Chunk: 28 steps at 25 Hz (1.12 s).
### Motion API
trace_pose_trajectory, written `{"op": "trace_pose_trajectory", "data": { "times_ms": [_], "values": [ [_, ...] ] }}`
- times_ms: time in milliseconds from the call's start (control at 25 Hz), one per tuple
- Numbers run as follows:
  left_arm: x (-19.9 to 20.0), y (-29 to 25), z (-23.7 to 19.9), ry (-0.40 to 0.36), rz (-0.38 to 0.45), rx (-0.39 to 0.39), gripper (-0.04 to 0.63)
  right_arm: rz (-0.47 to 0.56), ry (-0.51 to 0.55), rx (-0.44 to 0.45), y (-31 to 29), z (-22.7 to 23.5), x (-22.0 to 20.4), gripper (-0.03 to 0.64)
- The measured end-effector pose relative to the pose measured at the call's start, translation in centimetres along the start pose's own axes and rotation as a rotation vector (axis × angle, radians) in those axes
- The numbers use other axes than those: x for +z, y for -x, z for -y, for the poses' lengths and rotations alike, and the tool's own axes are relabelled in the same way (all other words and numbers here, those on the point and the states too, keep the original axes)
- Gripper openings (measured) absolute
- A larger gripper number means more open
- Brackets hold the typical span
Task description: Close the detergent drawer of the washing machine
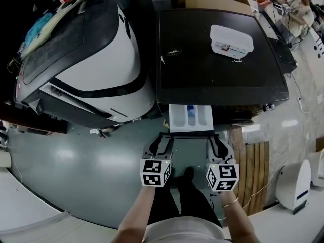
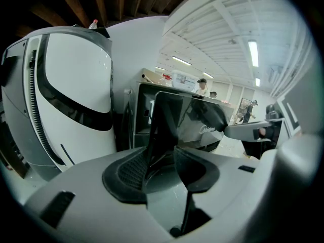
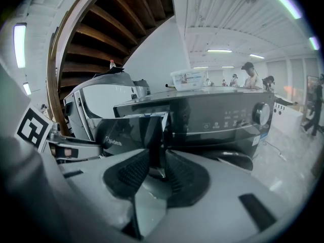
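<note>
Washing machine (image 1: 217,70): black, front-loading, standing on a grey-green floor (image 1: 76,176). Its flat top is dark and glossy. A white lidded container (image 1: 231,39) sits on the top toward the back right.

Detergent drawer (image 1: 191,116): pulled out from the upper left of the machine's front, with its white compartments exposed. Its dark front panel (image 1: 187,134) faces the person.

Left tongs (image 1: 162,139): spread, tips at the left end of the front panel, pinching nothing.

Right tongs (image 1: 218,142): likewise spread, tips at the panel's right end. Whether either pair touches the panel cannot be told.

Surroundings: a second appliance (image 1: 96,59), white with grey trim, stands just beside the machine on its left. A wooden slatted mat (image 1: 251,171) lies on the floor to the right. Overhead are timber beams (image 3: 111,29) and a white ceiling with strip lights (image 2: 253,52). Several people (image 3: 249,75) stand in the background.
</note>
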<state>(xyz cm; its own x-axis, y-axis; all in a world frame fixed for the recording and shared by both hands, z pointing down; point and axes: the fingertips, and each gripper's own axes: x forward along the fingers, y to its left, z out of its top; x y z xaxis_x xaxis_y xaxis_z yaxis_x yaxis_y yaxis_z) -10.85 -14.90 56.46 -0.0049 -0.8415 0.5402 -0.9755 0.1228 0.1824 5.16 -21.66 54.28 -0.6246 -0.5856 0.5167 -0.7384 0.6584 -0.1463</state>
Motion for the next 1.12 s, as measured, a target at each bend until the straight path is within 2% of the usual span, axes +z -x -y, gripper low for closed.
{"op": "trace_pose_trajectory", "data": {
  "times_ms": [1120],
  "values": [
    [2.1,-2.6,-1.3,-0.011,0.017,0.014,0.155,0.012,0.025,-0.021,-2.9,0.7,2.0,0.094]
  ]
}}
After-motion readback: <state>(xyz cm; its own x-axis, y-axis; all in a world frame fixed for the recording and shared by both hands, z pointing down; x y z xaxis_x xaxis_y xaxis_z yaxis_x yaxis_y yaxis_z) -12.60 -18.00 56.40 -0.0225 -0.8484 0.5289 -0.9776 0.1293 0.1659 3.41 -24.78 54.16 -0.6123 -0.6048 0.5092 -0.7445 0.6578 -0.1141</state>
